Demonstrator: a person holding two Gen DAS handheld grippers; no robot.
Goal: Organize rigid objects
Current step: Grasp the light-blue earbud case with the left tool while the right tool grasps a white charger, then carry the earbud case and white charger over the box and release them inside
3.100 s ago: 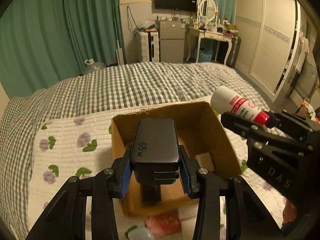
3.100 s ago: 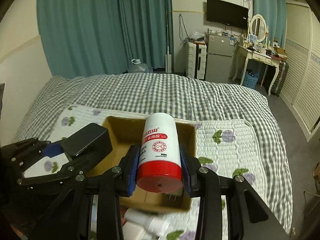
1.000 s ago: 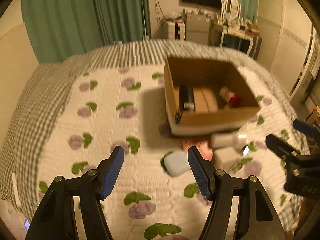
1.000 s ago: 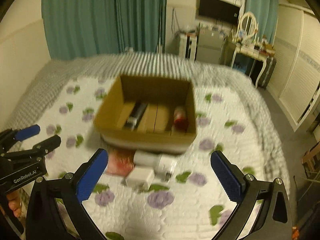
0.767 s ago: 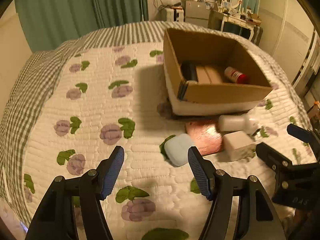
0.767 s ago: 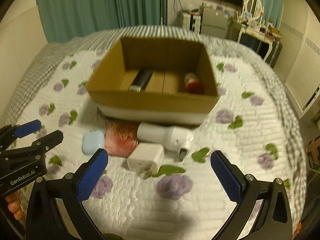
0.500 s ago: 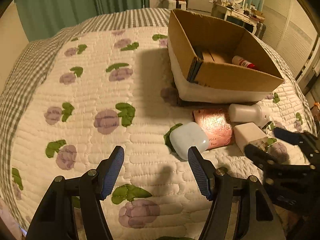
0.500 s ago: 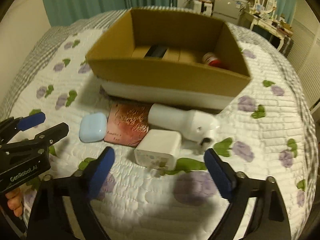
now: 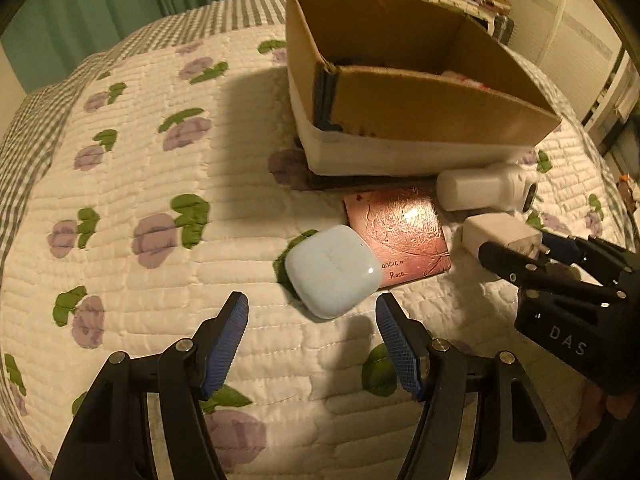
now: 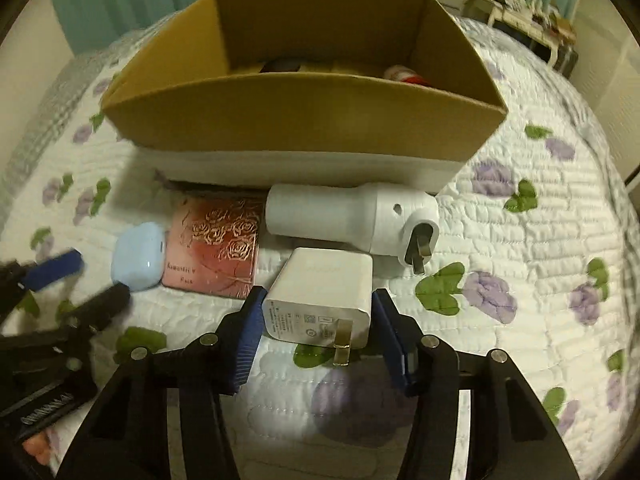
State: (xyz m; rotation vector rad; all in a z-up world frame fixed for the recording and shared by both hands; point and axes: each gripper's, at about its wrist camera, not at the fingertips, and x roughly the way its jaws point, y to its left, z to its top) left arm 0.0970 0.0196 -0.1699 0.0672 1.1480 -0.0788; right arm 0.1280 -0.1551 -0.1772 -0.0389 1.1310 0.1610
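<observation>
Right gripper [image 10: 318,316]: jaws spread, blue pads flanking the white square charger [image 10: 322,290]; a thin gap shows on both sides, so nothing is clamped yet
Left gripper [image 9: 312,322]: fingers wide apart, nothing held, hovering just short of the pale blue case [image 9: 332,270]
White square charger: flat on the quilt [image 10: 520,264], prongs pointing back toward the right gripper
Pale blue case: resting on the quilt, its far edge touching or overlapping the pink rose card [image 9: 396,236]; I cannot tell which
Pink rose card: flat, between the blue case and the white cylindrical adapter [image 10: 348,220]
White cylindrical adapter: on its side, just in front of the cardboard box [image 10: 304,116], plug end to the right
Cardboard box: open top; a red-and-white bottle [image 10: 404,74] lies inside at right, a dark item [image 10: 280,66] at left is mostly hidden by the wall
Risk, right: smooth charger sides on a soft quilt; a shallow or skewed pinch would probably twist it out
Risk, left: closing on the rounded case may squirt it forward or drag the card
Risk, shared: the two grippers work close together and could collide
</observation>
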